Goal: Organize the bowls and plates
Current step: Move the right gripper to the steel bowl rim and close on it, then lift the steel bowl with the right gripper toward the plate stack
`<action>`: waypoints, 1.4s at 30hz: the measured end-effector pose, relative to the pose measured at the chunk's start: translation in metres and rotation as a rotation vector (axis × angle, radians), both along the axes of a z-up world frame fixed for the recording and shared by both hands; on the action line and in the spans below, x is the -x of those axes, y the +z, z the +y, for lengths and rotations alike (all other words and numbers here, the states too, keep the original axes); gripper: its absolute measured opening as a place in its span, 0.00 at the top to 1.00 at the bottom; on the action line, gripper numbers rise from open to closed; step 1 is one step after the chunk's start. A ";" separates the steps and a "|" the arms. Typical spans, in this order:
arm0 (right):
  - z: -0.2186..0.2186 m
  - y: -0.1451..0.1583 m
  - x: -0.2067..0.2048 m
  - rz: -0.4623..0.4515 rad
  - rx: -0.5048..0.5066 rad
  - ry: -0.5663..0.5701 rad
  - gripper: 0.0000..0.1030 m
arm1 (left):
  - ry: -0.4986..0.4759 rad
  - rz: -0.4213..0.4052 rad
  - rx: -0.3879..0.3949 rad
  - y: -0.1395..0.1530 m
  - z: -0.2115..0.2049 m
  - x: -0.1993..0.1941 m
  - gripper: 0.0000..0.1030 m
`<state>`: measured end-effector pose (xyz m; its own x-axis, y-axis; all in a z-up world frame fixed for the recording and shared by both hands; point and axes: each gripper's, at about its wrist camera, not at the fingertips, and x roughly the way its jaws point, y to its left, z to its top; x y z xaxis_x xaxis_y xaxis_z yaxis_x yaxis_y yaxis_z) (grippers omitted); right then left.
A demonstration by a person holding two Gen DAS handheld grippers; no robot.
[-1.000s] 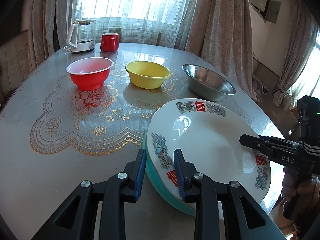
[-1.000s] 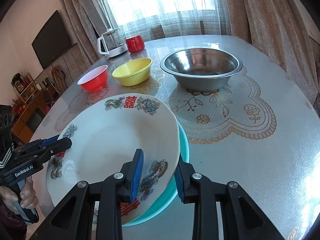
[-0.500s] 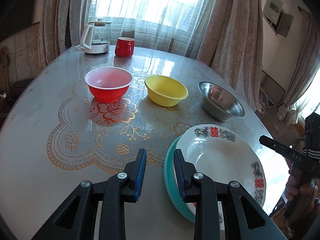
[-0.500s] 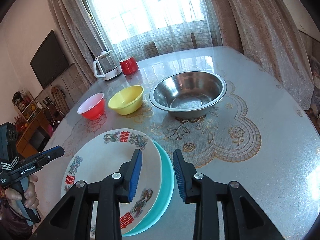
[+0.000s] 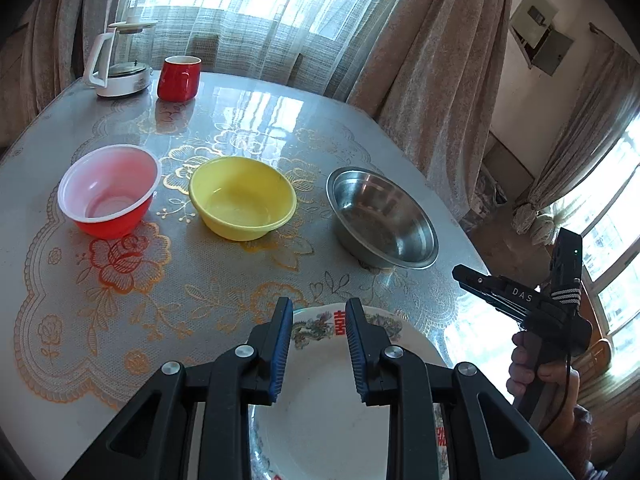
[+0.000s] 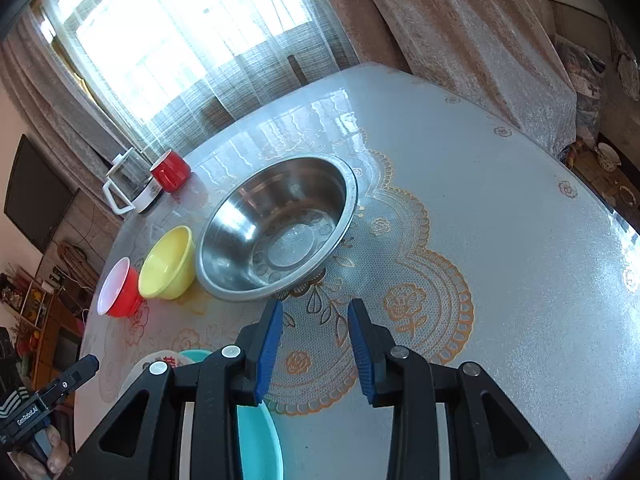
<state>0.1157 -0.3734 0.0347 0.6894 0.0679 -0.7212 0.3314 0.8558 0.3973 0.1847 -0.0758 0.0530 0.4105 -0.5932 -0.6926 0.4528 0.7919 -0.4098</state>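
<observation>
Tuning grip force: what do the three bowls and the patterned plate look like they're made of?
Red bowl: likely thin plastic, glossy, white inside, light glows through its wall.
Yellow bowl: probably plastic, smooth and opaque, soft sheen.
Metal bowl: looks like stainless steel, mirror-like reflections, thin rolled rim.
Patterned plate: seems glazed ceramic or enamel, glossy white with printed decoration; cannot tell which.

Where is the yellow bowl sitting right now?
The yellow bowl stands on the table, middle of a row, between the red bowl and the steel bowl.
</observation>
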 end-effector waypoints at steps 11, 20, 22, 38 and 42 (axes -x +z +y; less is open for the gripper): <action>-0.028 -0.012 -0.045 0.018 -0.078 -0.070 0.65 | -0.014 0.108 0.019 -0.011 -0.071 -0.055 0.72; -0.035 -0.026 -0.068 0.045 -0.082 -0.062 0.65 | -0.012 0.216 0.033 -0.040 -0.105 -0.089 0.74; -0.036 -0.031 -0.073 0.057 -0.081 -0.055 0.65 | -0.011 0.218 0.016 -0.046 -0.111 -0.092 0.75; -0.027 -0.030 -0.067 0.049 -0.048 0.013 0.80 | -0.050 0.102 0.009 -0.034 -0.105 -0.071 0.79; -0.020 -0.026 -0.062 0.034 -0.050 0.027 0.79 | -0.050 0.067 0.004 -0.027 -0.095 -0.062 0.79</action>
